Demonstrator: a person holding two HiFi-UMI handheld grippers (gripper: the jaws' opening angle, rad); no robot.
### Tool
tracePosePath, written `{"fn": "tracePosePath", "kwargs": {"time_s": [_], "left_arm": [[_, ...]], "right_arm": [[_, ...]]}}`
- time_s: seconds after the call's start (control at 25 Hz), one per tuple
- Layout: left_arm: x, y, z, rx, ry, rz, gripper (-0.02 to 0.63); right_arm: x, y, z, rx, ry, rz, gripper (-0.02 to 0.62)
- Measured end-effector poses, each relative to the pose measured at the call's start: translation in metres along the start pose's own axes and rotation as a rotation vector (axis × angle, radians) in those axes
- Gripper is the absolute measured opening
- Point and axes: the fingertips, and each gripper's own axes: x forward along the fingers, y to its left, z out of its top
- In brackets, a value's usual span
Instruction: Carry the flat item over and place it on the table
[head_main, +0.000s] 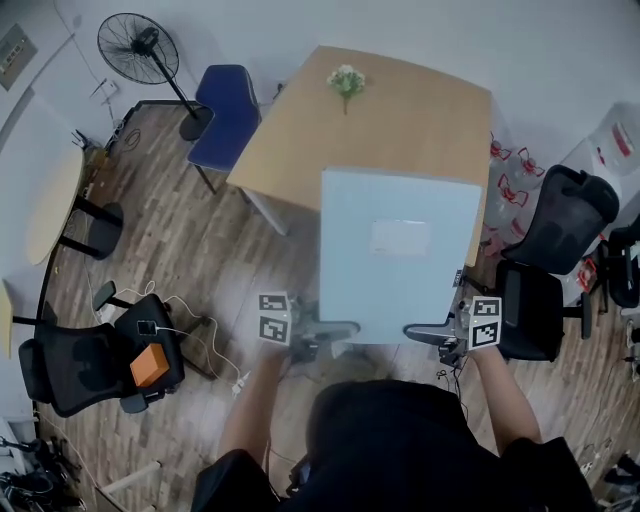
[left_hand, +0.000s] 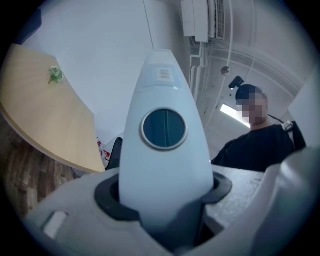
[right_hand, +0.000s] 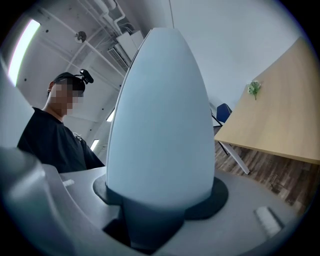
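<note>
A flat pale blue panel (head_main: 400, 255) with a white label on top hangs level in front of me, and its far edge overlaps the near edge of the wooden table (head_main: 400, 115). My left gripper (head_main: 335, 330) is shut on the panel's near left corner. My right gripper (head_main: 425, 332) is shut on the near right corner. In the left gripper view the panel (left_hand: 164, 150) rises from between the jaws of the left gripper (left_hand: 165, 202) and shows a dark round patch. In the right gripper view the panel (right_hand: 160, 125) fills the middle, clamped in the right gripper (right_hand: 157, 202).
A small bunch of flowers (head_main: 346, 80) stands at the table's far side. A blue chair (head_main: 225, 110) and a standing fan (head_main: 140, 45) are at its left. Black office chairs (head_main: 555, 225) stand at the right. Another black chair with an orange box (head_main: 149, 365) stands at my left, with cables on the floor.
</note>
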Motion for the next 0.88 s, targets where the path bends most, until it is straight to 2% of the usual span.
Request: {"fn": "tracePosePath", "kwargs": {"time_s": [0.2,0.44,0.88], "left_arm": [[-0.028,0.025,0.039,-0.02,0.023,-0.022,0.311],[-0.054,0.054,0.063,-0.047,0.052,-0.047,0.313],[-0.041,0.129,0.107,-0.083,0.061,-0.035,0.313]], "right_arm": [[0.033,-0.026,0.03,0.014,-0.026,-0.023,0.295],[0.061,-0.056,0.045,0.035,-0.053,-0.06,0.296],[0.05,-0.13,0.089,0.066,-0.068,-0.084,0.298]]}}
